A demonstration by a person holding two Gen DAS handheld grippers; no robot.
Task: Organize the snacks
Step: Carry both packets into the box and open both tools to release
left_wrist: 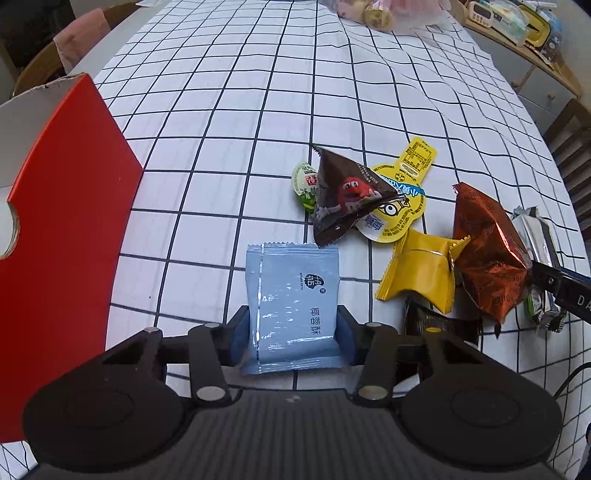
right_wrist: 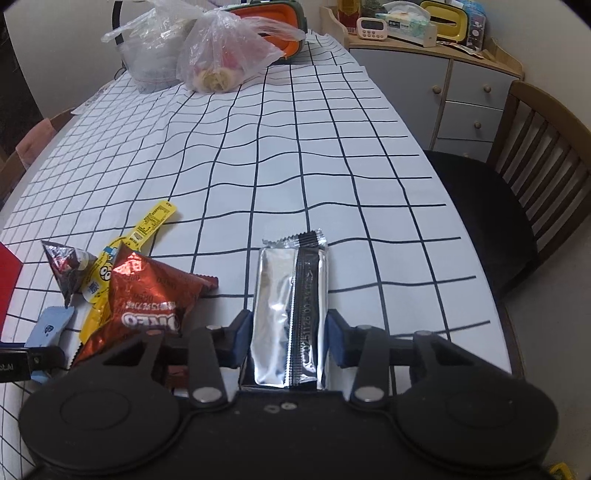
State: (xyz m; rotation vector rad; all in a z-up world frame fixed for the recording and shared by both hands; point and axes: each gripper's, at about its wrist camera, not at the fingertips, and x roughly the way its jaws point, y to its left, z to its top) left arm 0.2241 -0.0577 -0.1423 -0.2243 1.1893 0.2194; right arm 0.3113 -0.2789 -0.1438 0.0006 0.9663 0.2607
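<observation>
My left gripper (left_wrist: 293,325) is shut on a pale blue snack packet (left_wrist: 295,291), its pads pressing both long edges low over the checked tablecloth (left_wrist: 221,110). My right gripper (right_wrist: 289,332) is shut on a silver and black foil packet (right_wrist: 280,288), which sticks out forward between the pads. Between the two lies a heap of snacks: a brown triangular chocolate pack (left_wrist: 343,195), a yellow cartoon-printed pack (left_wrist: 402,206), a small green jelly (left_wrist: 304,181), a yellow wrapper (left_wrist: 421,273) and a red-brown Oreo bag (left_wrist: 487,258). A red box (left_wrist: 70,206) stands at the left.
Clear plastic bags (right_wrist: 221,55) with food sit at the table's far end, beside an orange container (right_wrist: 273,22). A wooden chair with a black seat (right_wrist: 517,184) stands at the table's right edge, a drawer cabinet (right_wrist: 461,92) behind it. A black packet (left_wrist: 439,325) lies under the yellow wrapper.
</observation>
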